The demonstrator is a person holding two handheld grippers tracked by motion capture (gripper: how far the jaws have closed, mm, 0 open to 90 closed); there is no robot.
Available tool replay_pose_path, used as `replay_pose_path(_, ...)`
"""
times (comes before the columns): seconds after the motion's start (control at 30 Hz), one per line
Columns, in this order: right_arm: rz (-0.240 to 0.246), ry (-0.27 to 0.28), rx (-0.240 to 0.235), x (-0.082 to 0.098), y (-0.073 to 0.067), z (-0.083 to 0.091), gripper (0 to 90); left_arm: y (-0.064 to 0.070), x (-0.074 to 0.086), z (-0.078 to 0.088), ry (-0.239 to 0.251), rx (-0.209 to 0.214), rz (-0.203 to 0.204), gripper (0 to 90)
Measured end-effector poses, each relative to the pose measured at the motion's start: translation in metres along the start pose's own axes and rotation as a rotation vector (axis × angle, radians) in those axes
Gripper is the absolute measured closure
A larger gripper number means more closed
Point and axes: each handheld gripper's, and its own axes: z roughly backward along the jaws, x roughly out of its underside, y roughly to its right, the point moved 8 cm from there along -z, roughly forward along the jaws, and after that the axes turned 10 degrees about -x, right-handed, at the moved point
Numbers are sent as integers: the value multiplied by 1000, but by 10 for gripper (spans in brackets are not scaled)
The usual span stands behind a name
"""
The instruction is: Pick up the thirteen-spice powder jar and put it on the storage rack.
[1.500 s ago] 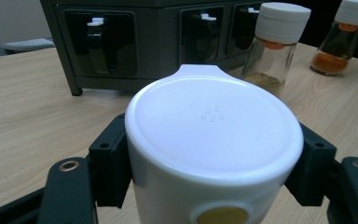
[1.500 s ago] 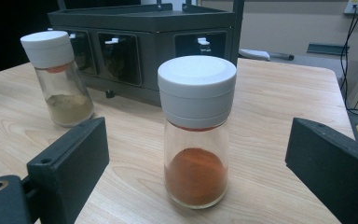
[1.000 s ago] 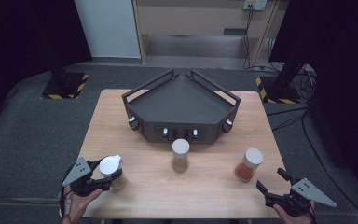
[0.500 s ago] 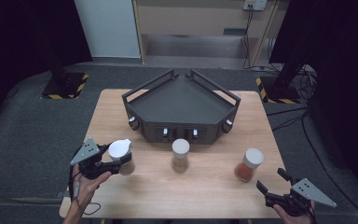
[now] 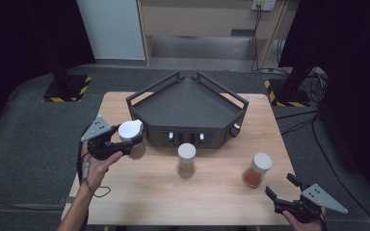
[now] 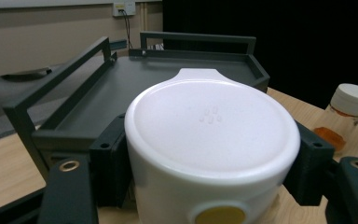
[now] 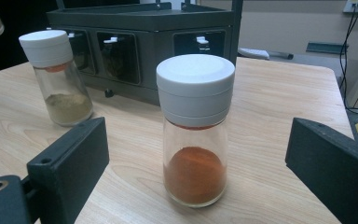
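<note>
My left gripper (image 5: pixel 134 140) is shut on a white-capped spice jar (image 5: pixel 131 138), held above the table's left side beside the dark triangular rack (image 5: pixel 189 103). In the left gripper view the jar's white lid (image 6: pixel 212 123) sits between both jaws, with the rack's tray (image 6: pixel 135 84) just behind. A jar of greenish powder (image 5: pixel 186 159) stands in front of the rack. A jar of orange powder (image 5: pixel 257 169) stands at the right. My right gripper (image 5: pixel 282 192) is open near the front right edge, and the orange jar (image 7: pixel 196 128) stands just beyond its jaws.
The wooden table (image 5: pixel 173 192) has bare room along its front. Grey floor surrounds it. A stand base with yellow-black tape (image 5: pixel 65 89) sits far left, another (image 5: pixel 289 91) far right, with cables nearby.
My left gripper has carried the white-capped jar up and away from the front left corner, toward the rack's left side. The right gripper has stayed put.
</note>
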Motion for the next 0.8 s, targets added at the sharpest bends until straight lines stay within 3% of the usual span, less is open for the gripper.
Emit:
replay_pose_path(0.37,-3,-1,-2,0,0,0,59,-3,-39,-29,12,-10,-32,294)
replay_pose_path(0.57,-4,-2,-3,0,1,0,56,-6,-55,-44,37,-8,-5,295)
replay_pose_path(0.8,-12,-8,-11,1,2,-2,47,-7,-70,-62,51,-23,-20,295)
